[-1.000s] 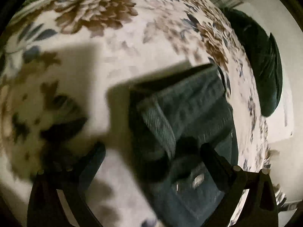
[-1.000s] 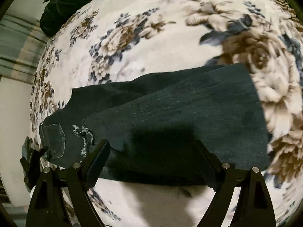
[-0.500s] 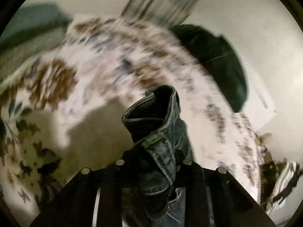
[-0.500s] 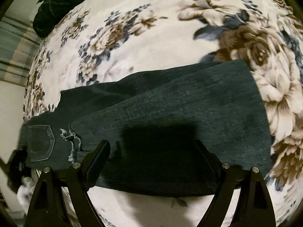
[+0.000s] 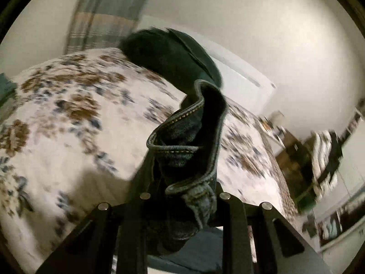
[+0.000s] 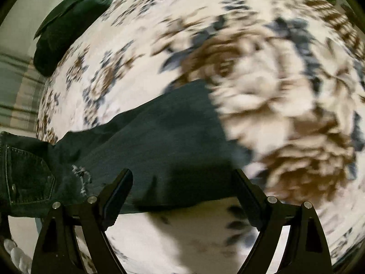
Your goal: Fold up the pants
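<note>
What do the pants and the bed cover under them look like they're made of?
The pants look like dark blue denim: a woven twill face, tan topstitching along the waistband, a stitched back pocket and a frayed rip. The bed cover seems a soft, matte printed fabric with brown and blue flowers; blur hides its weave. The left tongs pinch the waistband.
</note>
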A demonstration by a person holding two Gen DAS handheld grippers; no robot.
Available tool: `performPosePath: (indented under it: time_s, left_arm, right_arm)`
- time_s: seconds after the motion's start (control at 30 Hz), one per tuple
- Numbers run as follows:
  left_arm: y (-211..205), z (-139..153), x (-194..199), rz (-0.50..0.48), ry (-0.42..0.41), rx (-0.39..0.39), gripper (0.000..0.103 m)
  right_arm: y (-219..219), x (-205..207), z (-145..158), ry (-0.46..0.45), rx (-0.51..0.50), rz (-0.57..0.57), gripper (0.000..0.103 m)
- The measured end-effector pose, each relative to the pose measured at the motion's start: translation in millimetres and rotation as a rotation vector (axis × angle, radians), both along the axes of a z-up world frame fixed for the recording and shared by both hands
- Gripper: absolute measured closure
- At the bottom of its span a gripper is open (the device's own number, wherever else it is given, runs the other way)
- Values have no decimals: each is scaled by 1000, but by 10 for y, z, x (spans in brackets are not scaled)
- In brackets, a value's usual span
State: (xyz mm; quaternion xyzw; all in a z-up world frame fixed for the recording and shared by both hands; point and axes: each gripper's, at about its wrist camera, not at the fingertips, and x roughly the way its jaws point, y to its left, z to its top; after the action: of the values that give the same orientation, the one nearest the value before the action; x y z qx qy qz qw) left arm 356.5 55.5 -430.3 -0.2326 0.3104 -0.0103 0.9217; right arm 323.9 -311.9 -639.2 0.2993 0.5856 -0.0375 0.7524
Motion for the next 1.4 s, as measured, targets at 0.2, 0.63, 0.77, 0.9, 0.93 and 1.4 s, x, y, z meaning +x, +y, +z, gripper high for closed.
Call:
performPosePath:
  time_s: [0.2, 0.63, 0.77, 0.9, 0.93, 1.4]
  left_arm:
    - [-1066, -279, 30, -185, 90, 55, 83]
    - [-2299, -1140, 85, -412, 400, 230, 69]
    - [-2253, -954, 35, -452, 366, 185, 4]
    - [-1922, -755, 61, -417, 362, 180, 4]
    - [-1813, -735, 70, -399, 359, 196, 4]
    - [-174, -1381, 371, -108, 579, 371, 4]
  right_arm:
    - [-676, -210, -39, 18, -41, -76, 13]
    - [-1431, -457, -223, 35, -12, -159, 13]
    - [-1444, -482, -132, 2, 72, -153, 0]
    - [-1411, -469, 41, -54, 170, -130, 0]
    - [-1375, -435, 71, -65, 188, -116, 0]
    - [-454, 347, -450, 43, 350, 34, 59]
